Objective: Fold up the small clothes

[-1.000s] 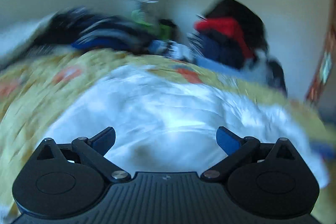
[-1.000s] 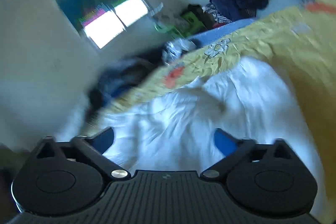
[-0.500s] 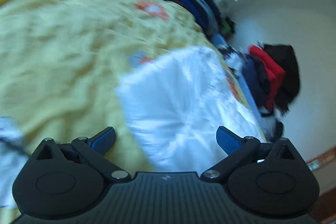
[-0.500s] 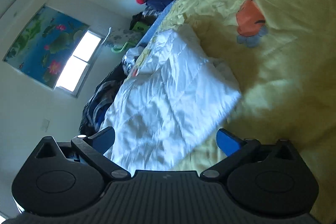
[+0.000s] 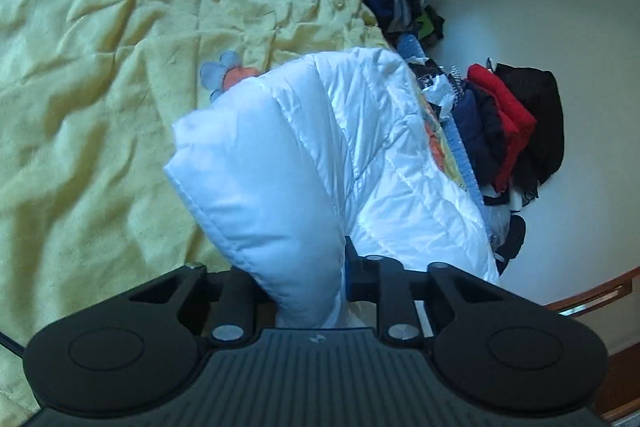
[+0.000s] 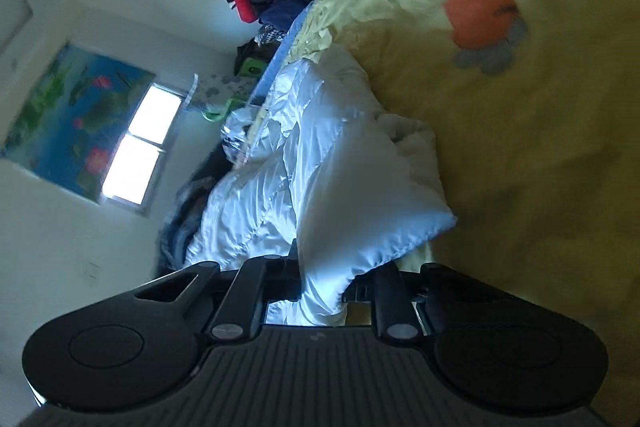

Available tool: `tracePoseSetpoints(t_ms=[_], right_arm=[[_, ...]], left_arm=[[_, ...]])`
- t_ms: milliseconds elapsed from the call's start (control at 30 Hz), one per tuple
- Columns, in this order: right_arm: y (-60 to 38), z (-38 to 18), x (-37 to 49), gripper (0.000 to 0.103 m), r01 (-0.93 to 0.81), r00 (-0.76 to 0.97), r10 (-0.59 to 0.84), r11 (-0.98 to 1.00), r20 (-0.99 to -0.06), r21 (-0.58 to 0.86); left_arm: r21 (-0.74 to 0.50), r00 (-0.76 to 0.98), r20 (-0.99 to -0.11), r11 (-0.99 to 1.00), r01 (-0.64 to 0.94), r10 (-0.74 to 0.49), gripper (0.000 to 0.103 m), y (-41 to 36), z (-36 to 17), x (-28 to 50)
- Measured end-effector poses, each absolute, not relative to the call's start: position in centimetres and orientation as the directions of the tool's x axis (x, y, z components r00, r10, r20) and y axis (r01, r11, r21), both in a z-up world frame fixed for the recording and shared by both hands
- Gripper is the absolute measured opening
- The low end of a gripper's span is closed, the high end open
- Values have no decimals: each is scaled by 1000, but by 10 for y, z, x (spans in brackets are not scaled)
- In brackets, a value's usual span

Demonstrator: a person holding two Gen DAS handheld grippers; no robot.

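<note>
Both the left gripper (image 5: 306, 279) and right gripper (image 6: 320, 285) have jaws clenched on the white jacket (image 5: 360, 155) (padded), above the yellow bedspread (image 5: 100, 67).

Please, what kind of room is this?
Probably a bedroom in a home: a yellow bedspread covers a bed, clothes piles lie along its edge, and a flower picture hangs beside the window.

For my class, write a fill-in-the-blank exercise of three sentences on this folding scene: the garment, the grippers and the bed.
1. Both hand-held grippers, the left hand-held gripper and the right hand-held gripper, are shut on a quilted garment of the colour ____.
2. The garment lies on a bedspread whose main colour is ____.
3. In the pile of clothes against the wall, between dark pieces, one piece is bright ____.

Missing words: white; yellow; red
</note>
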State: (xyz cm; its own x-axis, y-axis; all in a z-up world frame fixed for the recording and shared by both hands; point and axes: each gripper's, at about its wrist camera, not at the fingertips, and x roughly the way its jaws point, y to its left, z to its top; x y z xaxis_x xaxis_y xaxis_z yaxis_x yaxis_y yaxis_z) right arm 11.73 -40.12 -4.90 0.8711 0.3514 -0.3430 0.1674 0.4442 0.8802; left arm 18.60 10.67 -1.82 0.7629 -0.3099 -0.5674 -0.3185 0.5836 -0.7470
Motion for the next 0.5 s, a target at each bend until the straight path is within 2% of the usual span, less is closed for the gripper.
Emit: tracePoseSetpoints(t_ms=[133,333,500], right_arm=[[-396,-33,111,18,125,883,346,477,-317,870],[-399,-3,61,18,20,889,398,462,-227,887],[-407,-17,-2,18,38,863,442,424,-243,905]], left_arm=[[-738,780,-552,608,-293,-294,13,105,2,174],[-756,791,-506,618,-215,-343,13,117,27,121],[-737,763,-538,639,-220,-357,13,126,11,61]])
